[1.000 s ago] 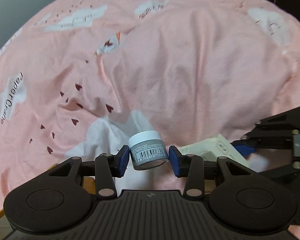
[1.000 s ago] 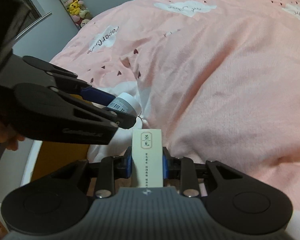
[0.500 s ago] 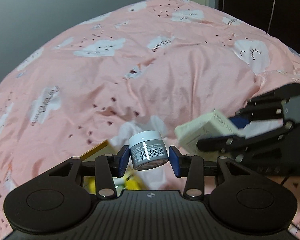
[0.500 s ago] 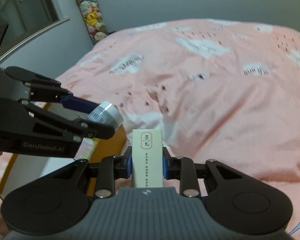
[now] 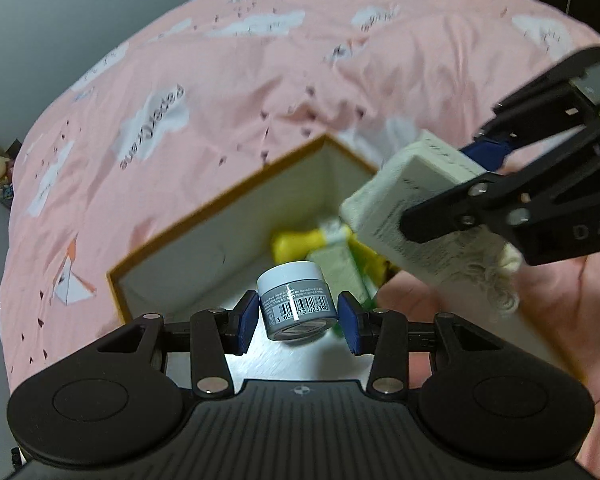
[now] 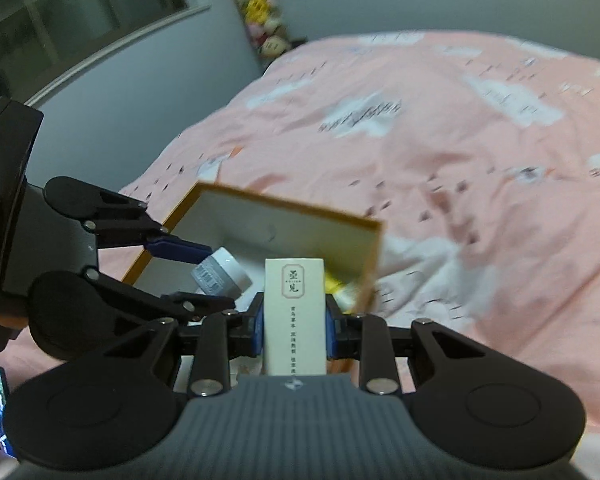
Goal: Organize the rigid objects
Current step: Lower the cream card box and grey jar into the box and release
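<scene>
Two grippers over a pink bed
Left gripper (image 5: 297,322) pinches a jar (image 5: 296,304); right gripper (image 6: 294,326) pinches a carton (image 6: 295,316), above an open box (image 5: 220,220) on the cloud-print duvet (image 5: 228,80), grey walls behind.

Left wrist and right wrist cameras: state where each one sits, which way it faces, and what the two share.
Left wrist: sits on the left gripper, looking steeply down into the open box on the pink duvet; its own jaws hold the grey jar, and the right gripper enters from the right.
Right wrist: sits on the right gripper, facing across the bed toward the wall; its jaws hold the white carton, with the left gripper at left.
Shared: box, jar, carton, duvet.
</scene>
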### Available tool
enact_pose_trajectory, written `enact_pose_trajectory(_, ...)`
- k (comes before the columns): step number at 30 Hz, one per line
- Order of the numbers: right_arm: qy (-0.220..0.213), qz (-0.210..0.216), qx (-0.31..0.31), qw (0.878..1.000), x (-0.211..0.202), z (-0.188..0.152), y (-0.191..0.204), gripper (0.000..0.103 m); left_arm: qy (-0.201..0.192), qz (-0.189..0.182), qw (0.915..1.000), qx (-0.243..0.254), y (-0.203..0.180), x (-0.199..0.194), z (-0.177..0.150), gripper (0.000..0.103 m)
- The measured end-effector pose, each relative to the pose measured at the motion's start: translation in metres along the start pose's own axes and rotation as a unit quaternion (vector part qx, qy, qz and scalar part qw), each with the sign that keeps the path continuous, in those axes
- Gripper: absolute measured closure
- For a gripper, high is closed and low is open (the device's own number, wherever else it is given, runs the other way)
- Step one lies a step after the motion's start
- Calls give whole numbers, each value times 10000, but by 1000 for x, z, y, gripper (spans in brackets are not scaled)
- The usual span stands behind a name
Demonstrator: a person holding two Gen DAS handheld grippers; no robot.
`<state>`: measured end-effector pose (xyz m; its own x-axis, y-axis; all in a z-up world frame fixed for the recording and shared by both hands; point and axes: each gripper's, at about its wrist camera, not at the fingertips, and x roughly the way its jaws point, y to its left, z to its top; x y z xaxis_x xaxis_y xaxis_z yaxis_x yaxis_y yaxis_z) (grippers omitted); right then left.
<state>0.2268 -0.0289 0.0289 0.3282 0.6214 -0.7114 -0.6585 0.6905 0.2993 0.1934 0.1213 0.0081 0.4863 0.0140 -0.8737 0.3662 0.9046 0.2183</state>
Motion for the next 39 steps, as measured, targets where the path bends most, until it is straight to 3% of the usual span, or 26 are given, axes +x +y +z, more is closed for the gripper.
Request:
enact_pose_trajectory(7, 399, 43, 152, 9991, 69, 20, 11, 76, 470, 210, 9983, 290, 14, 34, -14, 54)
enact_pose_trajectory(12, 783, 372, 418, 9954, 113, 27, 14, 76, 848, 350, 9948, 431, 24, 49, -15, 54)
enact_pose_trajectory(20, 1504, 1073, 651, 9806, 143, 6, 15, 76, 1039, 404, 9888, 995, 20, 55, -23, 54)
enact_pose_trajectory(23, 1619, 1149, 694, 9776, 151, 1, 13, 76, 1075, 501, 9867, 1116, 17, 58, -25, 54)
enact_pose_trajectory(26, 1775, 1091, 793, 9748, 161, -4, 11, 73, 1085, 552, 9852, 1205, 10, 61, -26, 54)
enact_pose_trajectory(32, 1617, 627, 176, 9847, 141, -4, 21, 65, 1063, 559, 9858, 1171, 14, 64, -23, 54)
enact_pose_trajectory(36, 1616, 496, -89, 9856, 130, -7, 24, 70, 1020, 535, 9870, 1119, 13, 61, -23, 54)
enact_pose_trajectory(39, 1679, 524, -106, 9844, 132, -14, 29, 82, 1003, 518, 9871, 1138, 13, 60, -24, 54)
